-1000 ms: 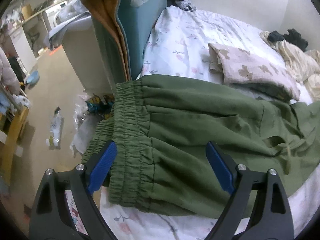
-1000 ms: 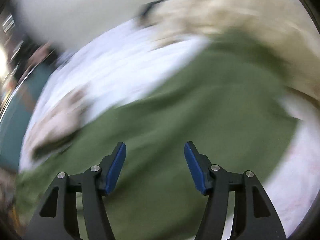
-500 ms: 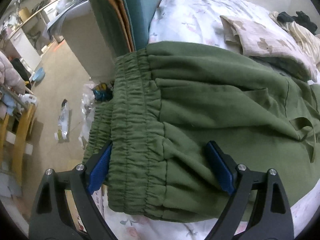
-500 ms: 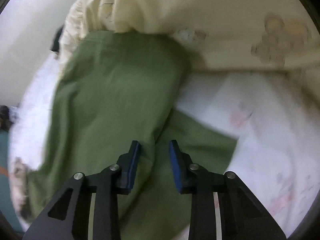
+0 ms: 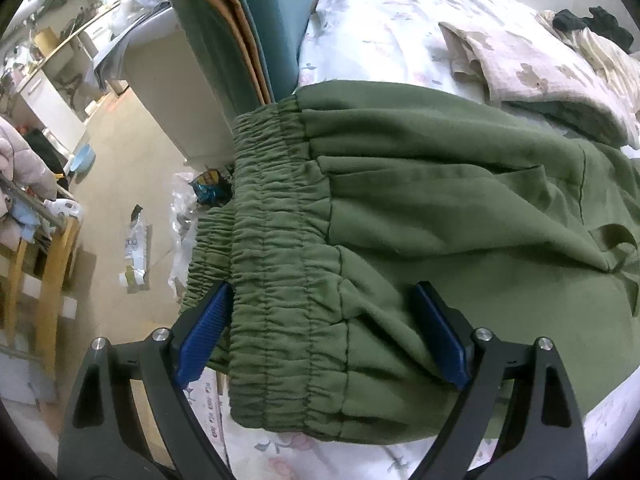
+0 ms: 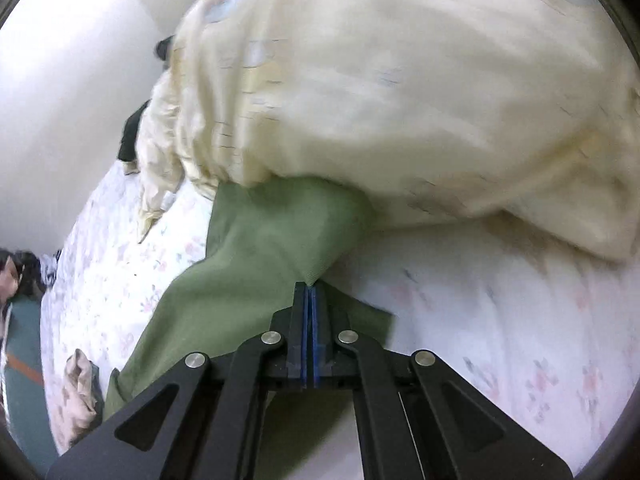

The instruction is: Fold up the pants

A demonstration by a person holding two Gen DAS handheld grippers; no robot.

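Green pants (image 5: 420,208) lengthwise across bed (image 5: 380,36), waistband toward left gripper (image 5: 324,328), spread wide, right gripper (image 6: 310,300) pinching leg end

The pants (image 5: 420,208) look like soft matt green fleece with a bunched elastic waistband (image 5: 276,248). Each tool (image 5: 320,336) is matt black plastic with ribbed blue pads (image 5: 204,330) and shiny metal rivets.

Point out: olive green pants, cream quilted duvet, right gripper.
olive green pants (image 5: 440,208), left wrist view, front panel below waistband.
cream quilted duvet (image 6: 400,92), right wrist view, bulging middle.
right gripper (image 6: 310,296), right wrist view, closed fingertips.
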